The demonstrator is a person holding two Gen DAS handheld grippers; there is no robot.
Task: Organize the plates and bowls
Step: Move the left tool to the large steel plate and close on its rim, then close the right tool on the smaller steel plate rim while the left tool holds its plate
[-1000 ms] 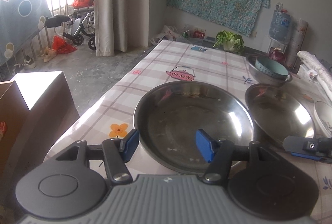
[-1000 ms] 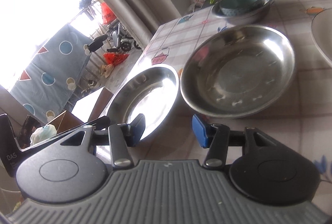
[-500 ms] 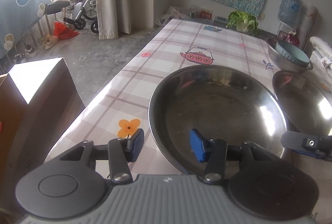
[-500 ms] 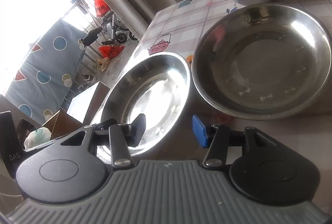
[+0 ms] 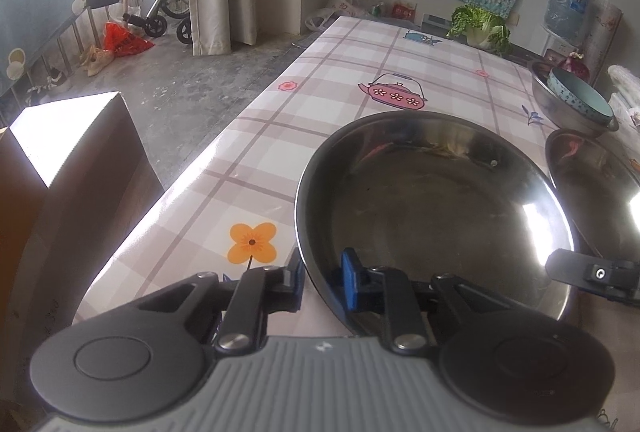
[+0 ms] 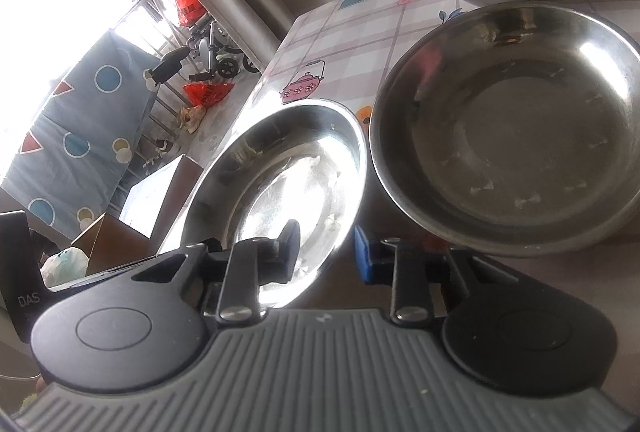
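free: tablecloth (image 5: 328,104) left and beyond | blocked: steel plate (image 5: 432,208), second steel plate (image 5: 596,172) just beside, nested bowls (image 5: 576,100)

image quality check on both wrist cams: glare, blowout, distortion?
Left wrist view: window at top left blown out; hot specular spot on the near round steel plate; fisheye bends the checked tablecloth. Right wrist view: left half washed out by window light, the same plate glares white, frame edges soft.
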